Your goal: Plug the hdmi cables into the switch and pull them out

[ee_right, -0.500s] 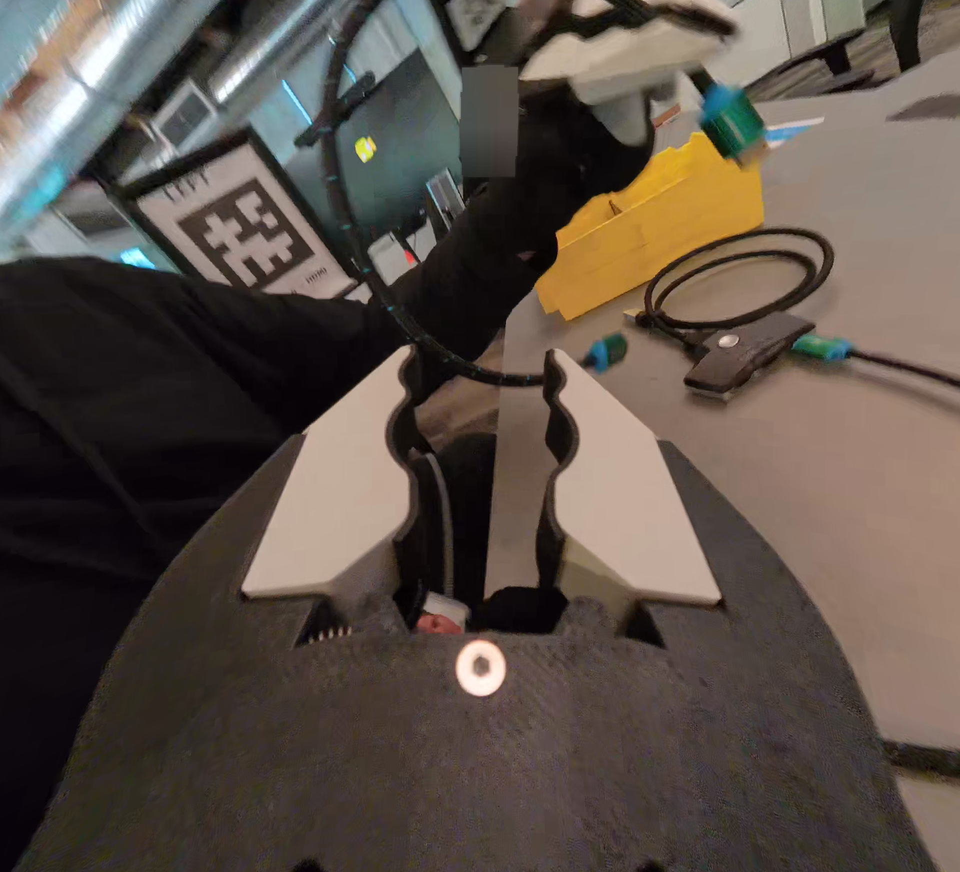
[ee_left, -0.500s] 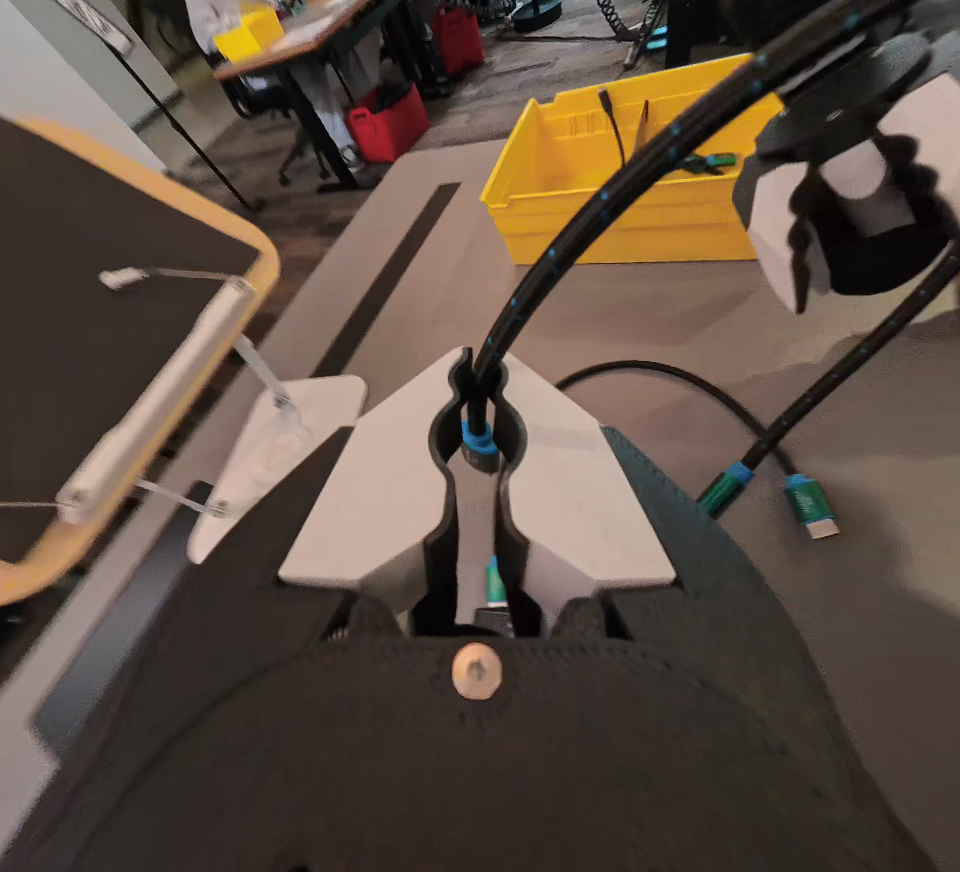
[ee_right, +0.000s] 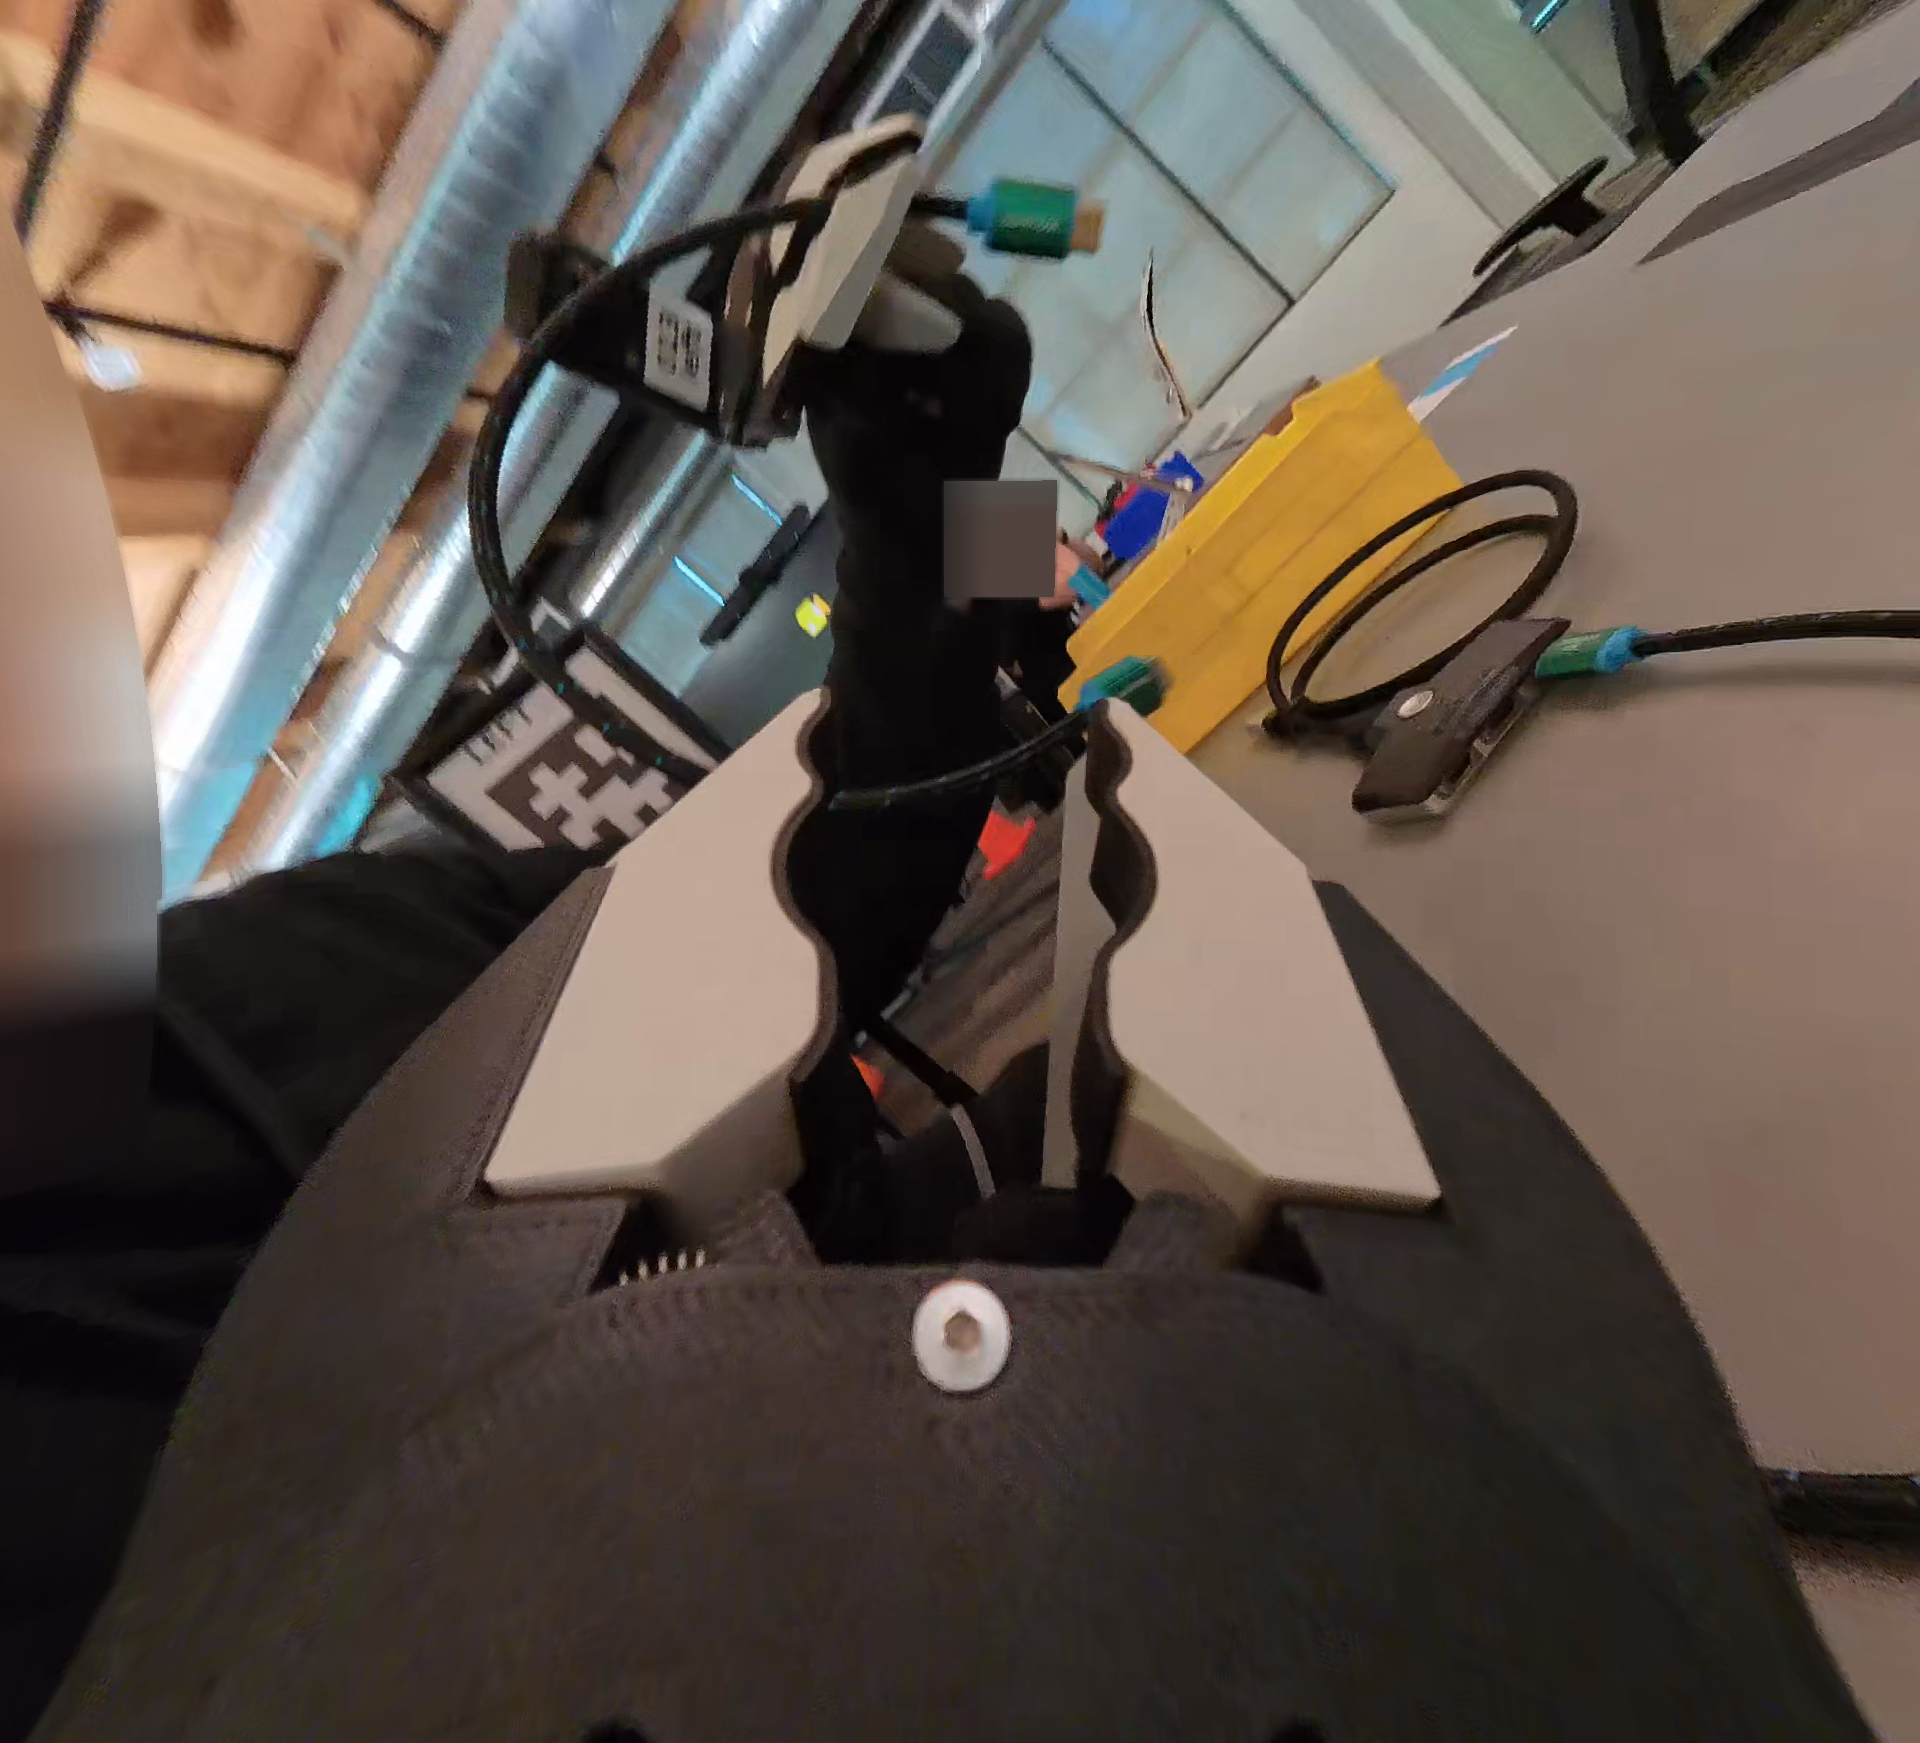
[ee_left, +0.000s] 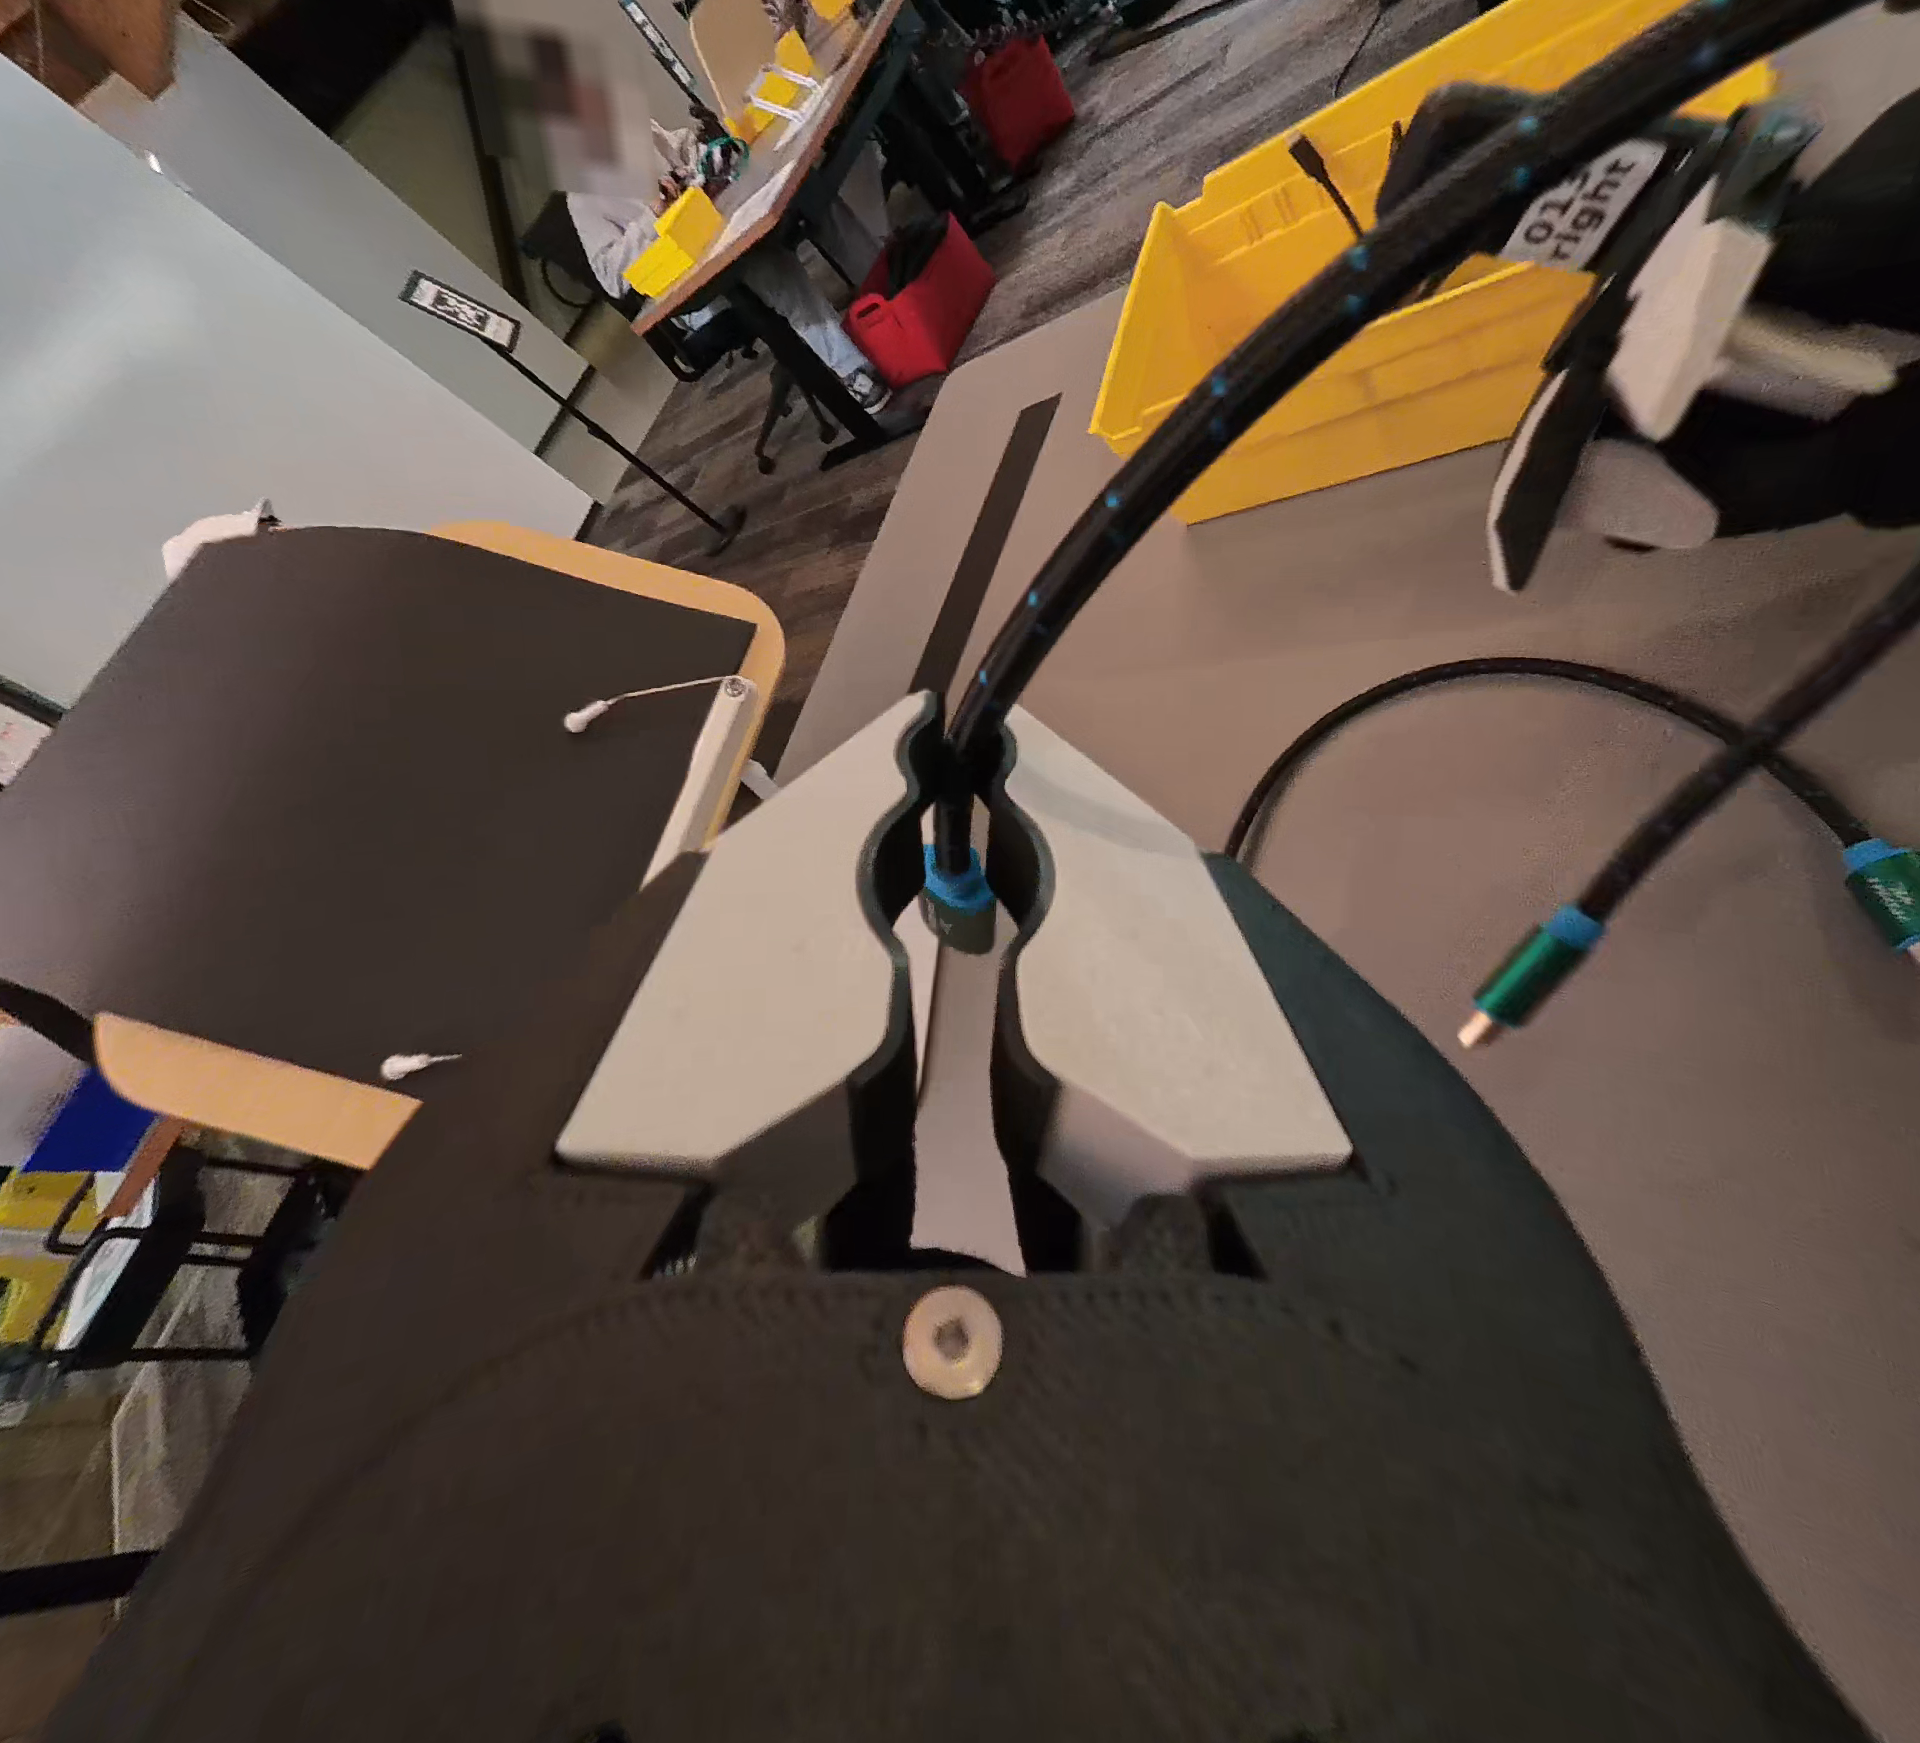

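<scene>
Left gripper (ee_left: 951, 763): jaws nearly closed on the black HDMI cable (ee_left: 1164, 446) behind its green plug (ee_left: 958, 904), now raised higher off the table (ee_left: 1558, 1278).
Right gripper (ee_right: 951, 737): parted, empty.
Switch (ee_right: 1455, 727): on table, 1 cable seated; insertion pending.

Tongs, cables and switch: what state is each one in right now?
Left tongs: shut on held cable.
Right tongs: open.
Held cable: lifted, end unplugged.
Switch: on the table, one green plug inserted.
Loose plug: unplugged.
</scene>
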A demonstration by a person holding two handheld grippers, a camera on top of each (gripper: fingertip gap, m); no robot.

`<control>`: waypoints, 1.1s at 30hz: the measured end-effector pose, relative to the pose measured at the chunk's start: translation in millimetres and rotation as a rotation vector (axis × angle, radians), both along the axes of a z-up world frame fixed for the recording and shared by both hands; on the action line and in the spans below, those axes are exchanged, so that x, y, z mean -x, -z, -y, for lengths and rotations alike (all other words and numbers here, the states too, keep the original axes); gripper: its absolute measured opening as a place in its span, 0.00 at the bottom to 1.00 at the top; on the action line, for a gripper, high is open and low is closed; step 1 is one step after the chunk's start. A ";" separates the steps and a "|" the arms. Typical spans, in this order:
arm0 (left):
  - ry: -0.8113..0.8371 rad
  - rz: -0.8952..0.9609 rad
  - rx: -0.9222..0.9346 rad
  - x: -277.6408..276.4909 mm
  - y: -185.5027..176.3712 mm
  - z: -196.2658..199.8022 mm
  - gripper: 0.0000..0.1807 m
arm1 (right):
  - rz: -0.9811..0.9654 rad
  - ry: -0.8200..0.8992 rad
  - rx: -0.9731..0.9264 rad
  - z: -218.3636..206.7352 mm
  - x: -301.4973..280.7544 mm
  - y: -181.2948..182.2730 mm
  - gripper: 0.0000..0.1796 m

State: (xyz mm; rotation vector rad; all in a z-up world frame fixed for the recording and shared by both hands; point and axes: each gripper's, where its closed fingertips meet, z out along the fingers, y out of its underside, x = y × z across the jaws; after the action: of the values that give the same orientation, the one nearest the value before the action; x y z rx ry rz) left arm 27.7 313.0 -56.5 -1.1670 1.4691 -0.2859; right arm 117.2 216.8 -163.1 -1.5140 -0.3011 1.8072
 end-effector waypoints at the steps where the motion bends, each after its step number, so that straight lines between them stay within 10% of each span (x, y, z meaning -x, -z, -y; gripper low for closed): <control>1: 0.005 0.009 -0.006 0.8 -4.2 1.5 0.01 | 0.004 0.005 0.017 -4.1 0.3 3.6 0.25; 12: 0.039 -0.096 -0.155 -17.8 -1.5 25.9 0.01 | 0.127 -0.361 0.030 36.7 90.0 17.7 0.32; 19: 0.057 -0.114 -0.187 -29.1 0.7 43.9 0.01 | 0.215 -0.425 0.011 50.6 108.0 33.7 0.12; 33: -0.017 -0.068 0.228 -32.6 32.6 49.2 0.01 | 0.316 0.106 -0.343 -8.3 75.0 -12.7 0.03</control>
State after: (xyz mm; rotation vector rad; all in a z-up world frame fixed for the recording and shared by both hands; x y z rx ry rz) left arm 60.3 263.8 -89.1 -1.3819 1.5142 -0.4140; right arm 42.2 225.1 -150.4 -1.5296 -0.6368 1.3492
